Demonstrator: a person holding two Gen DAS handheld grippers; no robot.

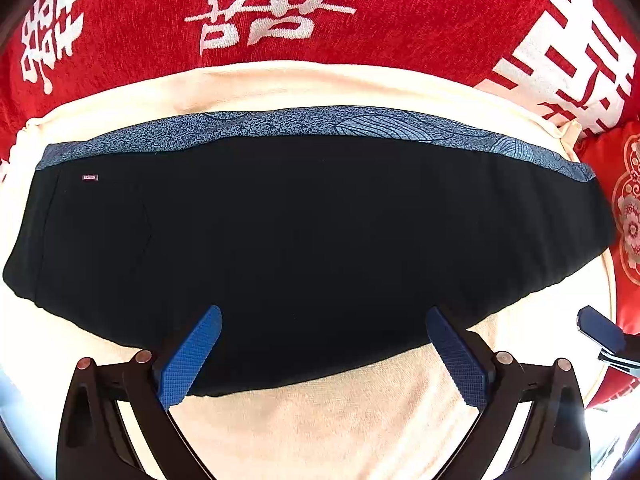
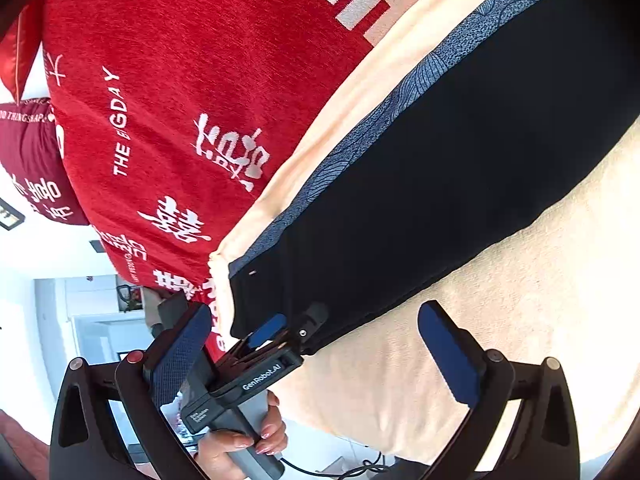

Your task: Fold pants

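Lying flat on a cream towel (image 1: 320, 412), the black pants (image 1: 312, 240) form a long band that runs crosswise in front of the left gripper (image 1: 324, 356), their long axis square to its fingers. A blue patterned strip (image 1: 280, 128) borders the far long edge, and beyond it is a red blanket (image 1: 140, 20) with white characters. The left gripper is spread wide and holds nothing; its fingertips reach just over the near long edge, though whether they touch the cloth I cannot tell. In the right wrist view the right gripper (image 2: 316, 348) is also wide apart and empty, with the pants (image 2: 440, 200) running diagonally away from it; it looks along the band from one short end, and the left gripper (image 2: 276, 332) appears there by the corner of that end, gripped by a hand (image 2: 240, 440). Judging from this, the left gripper is nearer the cloth, and the next fold probably turns on bringing one short end along the long axis to the other. No containers are in view.
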